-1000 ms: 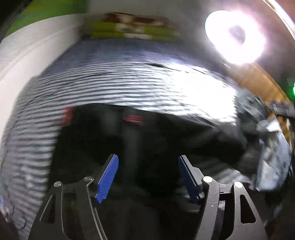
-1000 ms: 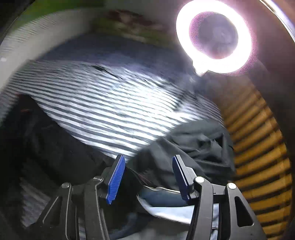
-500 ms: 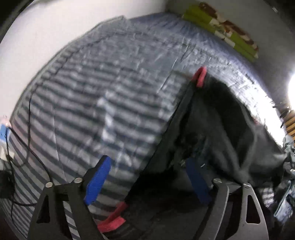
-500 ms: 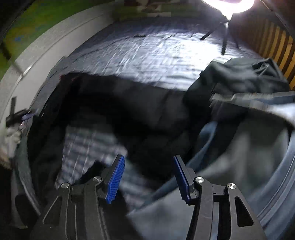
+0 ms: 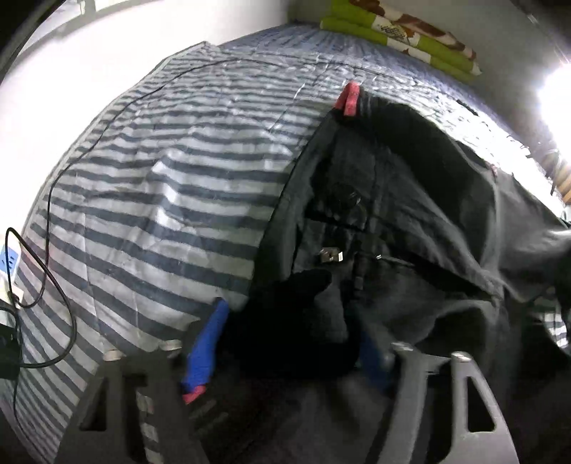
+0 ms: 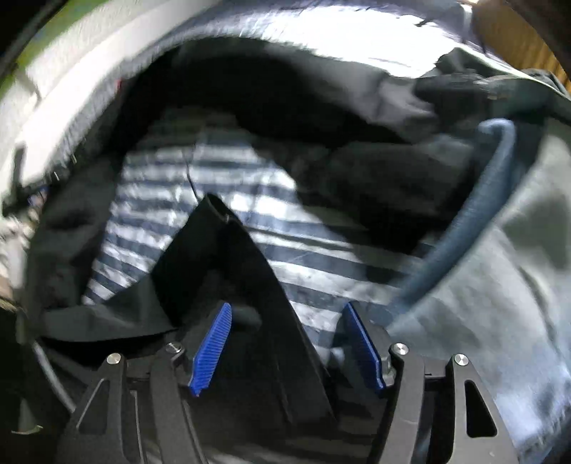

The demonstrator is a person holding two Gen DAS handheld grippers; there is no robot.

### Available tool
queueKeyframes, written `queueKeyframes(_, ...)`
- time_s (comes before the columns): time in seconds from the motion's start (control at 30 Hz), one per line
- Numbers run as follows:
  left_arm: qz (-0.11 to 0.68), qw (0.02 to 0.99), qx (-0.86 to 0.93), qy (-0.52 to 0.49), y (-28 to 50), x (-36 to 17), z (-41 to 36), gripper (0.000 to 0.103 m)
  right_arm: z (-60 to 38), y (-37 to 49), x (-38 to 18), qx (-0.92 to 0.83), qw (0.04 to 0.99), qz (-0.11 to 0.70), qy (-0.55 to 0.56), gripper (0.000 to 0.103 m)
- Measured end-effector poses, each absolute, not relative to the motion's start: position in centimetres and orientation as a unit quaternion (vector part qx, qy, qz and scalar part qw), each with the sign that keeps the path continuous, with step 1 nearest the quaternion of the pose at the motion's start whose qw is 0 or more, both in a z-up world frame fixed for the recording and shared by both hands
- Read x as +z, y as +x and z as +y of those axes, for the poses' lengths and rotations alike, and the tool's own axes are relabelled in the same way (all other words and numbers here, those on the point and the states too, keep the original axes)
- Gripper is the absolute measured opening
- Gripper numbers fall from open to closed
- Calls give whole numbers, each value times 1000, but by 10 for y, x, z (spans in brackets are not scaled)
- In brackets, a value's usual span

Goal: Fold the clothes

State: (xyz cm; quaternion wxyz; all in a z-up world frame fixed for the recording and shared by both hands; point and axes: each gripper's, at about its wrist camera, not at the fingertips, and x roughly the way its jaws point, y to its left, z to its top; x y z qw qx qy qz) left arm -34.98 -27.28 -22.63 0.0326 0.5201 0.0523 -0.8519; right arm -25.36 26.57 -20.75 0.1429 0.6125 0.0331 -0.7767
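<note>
A black garment (image 5: 392,214) with red trim (image 5: 349,98) lies crumpled on the striped bedspread (image 5: 160,214); a small metal clasp (image 5: 330,255) shows near its middle. My left gripper (image 5: 289,349) is open at the garment's near edge, and a bunched black fold fills the space between its blue pads. In the right wrist view my right gripper (image 6: 287,349) is open too. A pointed corner of black cloth (image 6: 221,257) runs up between its fingers. The rest of the black garment (image 6: 267,89) arches across the far side.
A grey-blue garment (image 6: 499,321) with a ribbed blue collar (image 6: 481,214) lies just right of the right gripper. Folded green bedding (image 5: 403,32) sits at the bed's far end. A black cable (image 5: 46,250) trails over the bed's left edge by the white wall (image 5: 71,89).
Both grippers have swung down and in toward the black garment. Its cloth now sits between the fingers of each. The lamp has left the right wrist view.
</note>
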Motion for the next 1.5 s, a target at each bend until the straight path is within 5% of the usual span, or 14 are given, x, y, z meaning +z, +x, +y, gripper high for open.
queueKeyframes(0.07, 47, 31, -854, 516, -347, -226, -272, 50, 253, -250, -207, -785, 134, 69, 600, 59)
queueKeyframes(0.13, 50, 27, -855, 515, -348, -226, -273, 45, 245, -243, -204, -788, 141, 77, 595, 29)
queueKeyframes(0.17, 55, 24, -856, 514, -347, -225, -274, 42, 242, -239, -201, -783, 151, 73, 598, 4)
queueKeyframes(0.27, 65, 21, -858, 510, -351, -226, -274, 37, 246, -224, -182, -796, 144, 62, 585, 3)
queueKeyframes(0.53, 78, 13, -862, 501, -340, -219, -285, 33, 332, -151, -60, -872, 33, -49, 485, 3)
queueKeyframes(0.63, 82, 4, -862, 501, -334, -216, -287, 35, 363, -134, -55, -859, -46, -30, 509, 11)
queueKeyframes(0.7, 82, 9, -864, 497, -325, -208, -291, 46, 366, -133, -63, -844, -79, 20, 530, 33)
queueKeyframes(0.73, 86, 9, -865, 495, -321, -204, -293, 49, 367, -132, -65, -840, -87, 30, 534, 34)
queueKeyframes(0.97, 114, 18, -858, 500, -274, -205, -315, 74, 285, -195, -46, -858, 60, 33, 509, 41)
queueKeyframes(1.13, 122, 10, -844, 523, -273, -232, -320, 75, 150, -260, -59, -854, 190, 129, 467, 58)
queueKeyframes(1.4, 144, -30, -843, 517, -272, -233, -318, 36, -9, -315, -161, -771, 293, 202, 528, 61)
queueKeyframes(1.5, 152, -34, -846, 509, -265, -225, -322, 30, -24, -307, -190, -774, 263, 249, 519, 61)
